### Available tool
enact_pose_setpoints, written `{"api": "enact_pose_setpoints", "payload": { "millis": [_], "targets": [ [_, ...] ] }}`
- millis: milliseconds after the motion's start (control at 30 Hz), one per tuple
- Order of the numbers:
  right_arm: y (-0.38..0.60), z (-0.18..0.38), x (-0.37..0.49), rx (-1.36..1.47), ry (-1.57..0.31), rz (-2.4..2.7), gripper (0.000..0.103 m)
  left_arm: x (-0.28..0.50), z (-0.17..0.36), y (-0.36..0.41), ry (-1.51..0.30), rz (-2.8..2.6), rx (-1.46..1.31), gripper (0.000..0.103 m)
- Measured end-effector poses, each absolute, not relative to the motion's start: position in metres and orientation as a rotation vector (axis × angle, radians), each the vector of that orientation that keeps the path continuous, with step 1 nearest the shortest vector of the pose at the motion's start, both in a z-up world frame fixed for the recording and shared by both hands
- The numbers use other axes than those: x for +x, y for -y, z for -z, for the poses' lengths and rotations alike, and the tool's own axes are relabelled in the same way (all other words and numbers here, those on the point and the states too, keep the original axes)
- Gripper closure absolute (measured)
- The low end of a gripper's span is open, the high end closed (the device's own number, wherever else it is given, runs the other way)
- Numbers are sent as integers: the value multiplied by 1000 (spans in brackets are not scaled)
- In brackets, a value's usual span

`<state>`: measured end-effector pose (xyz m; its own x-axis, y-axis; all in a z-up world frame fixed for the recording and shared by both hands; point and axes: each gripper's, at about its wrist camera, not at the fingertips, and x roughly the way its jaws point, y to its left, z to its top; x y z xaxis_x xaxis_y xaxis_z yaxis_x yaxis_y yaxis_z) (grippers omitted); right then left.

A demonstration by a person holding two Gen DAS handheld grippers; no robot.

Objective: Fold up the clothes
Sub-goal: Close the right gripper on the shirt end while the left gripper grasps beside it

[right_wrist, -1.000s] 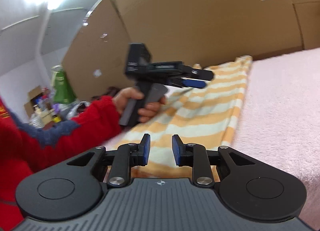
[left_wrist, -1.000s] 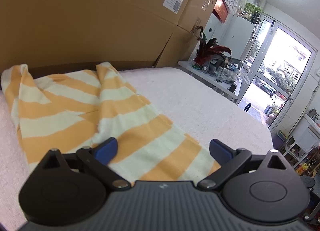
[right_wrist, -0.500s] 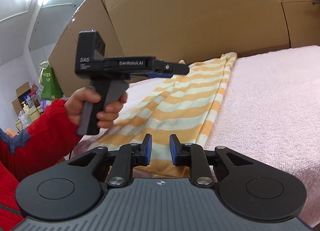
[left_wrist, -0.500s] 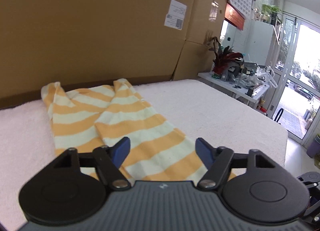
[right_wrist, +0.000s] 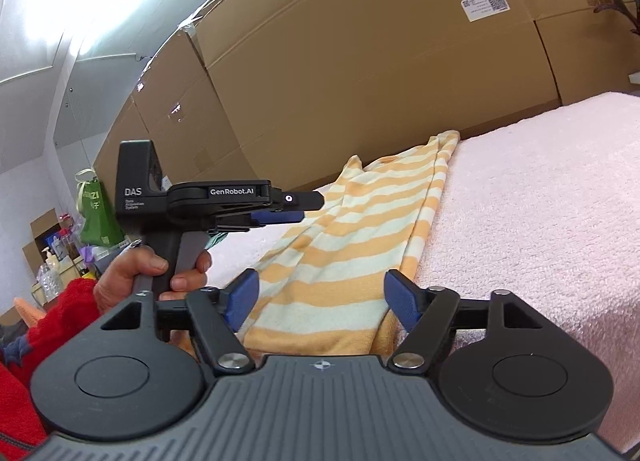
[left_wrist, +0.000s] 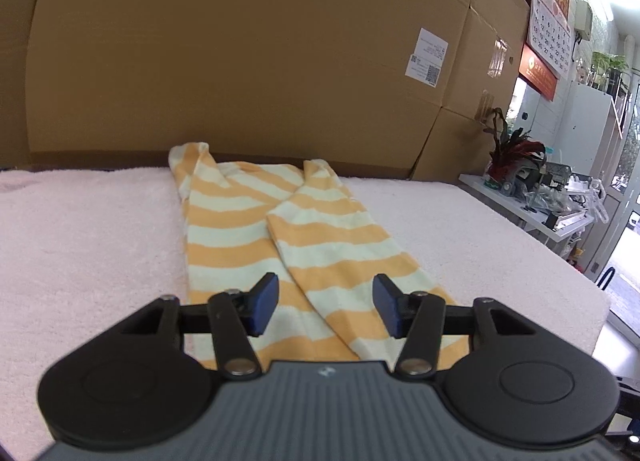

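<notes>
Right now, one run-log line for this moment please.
step: folding | striped garment: flat on pink towel | left gripper: open, closing | right gripper: opened, empty

Left wrist view: low over my jaws, facing the cardboard boxes.
Right wrist view: low, facing leftward across.
Shared: the striped garment on the pink worktop.

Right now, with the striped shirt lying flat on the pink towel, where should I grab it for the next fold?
Probably the near hem of the striped shirt. It lies flat, side flaps folded in, running lengthwise away. Come from the near edge, a corner for each of left gripper and right gripper.
</notes>
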<state>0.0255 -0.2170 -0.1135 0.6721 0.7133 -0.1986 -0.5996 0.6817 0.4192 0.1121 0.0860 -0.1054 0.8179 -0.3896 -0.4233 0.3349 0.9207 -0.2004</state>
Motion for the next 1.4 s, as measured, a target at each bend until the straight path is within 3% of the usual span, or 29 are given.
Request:
{"api": "enact_pose_setpoints", "payload": {
  "millis": [167, 333, 400, 433, 467, 500, 700, 900, 1067, 1200, 1267, 1400],
  "targets": [
    [212, 119, 19, 302, -327, -732, 24, 87, 105, -94, -438, 317, -64, 28],
    [214, 121, 19, 321, -315, -718, 27, 51, 114, -111, -414, 292, -39, 28],
    [217, 120, 20, 352, -327, -692, 45, 35, 117, -116, -409, 315, -40, 33],
    [218, 119, 22, 355, -336, -675, 67, 27, 119, -118, -407, 327, -41, 39],
    [218, 119, 24, 355, -348, -650, 79, 22, 121, -119, -412, 341, -47, 48],
    [220, 120, 24, 369, -350, -649, 80, 17, 122, -120, -418, 356, -54, 56],
    [211, 116, 12, 346, -332, -759, 78, -3, 133, -121, -447, 415, -109, 73],
    [181, 111, -8, 142, -307, -833, 78, -16, 136, -119, -430, 429, -148, 75],
    [195, 123, -12, 119, -339, -811, 88, -34, 143, -115, -430, 442, -133, 75],
    [196, 123, -22, 62, -350, -788, 88, -58, 145, -117, -412, 446, -112, 68],
    [199, 123, -27, 38, -347, -762, 81, -70, 147, -118, -404, 448, -101, 67],
    [211, 121, -37, 21, -326, -695, 76, -91, 157, -136, -395, 400, -147, 51]
  ]
}}
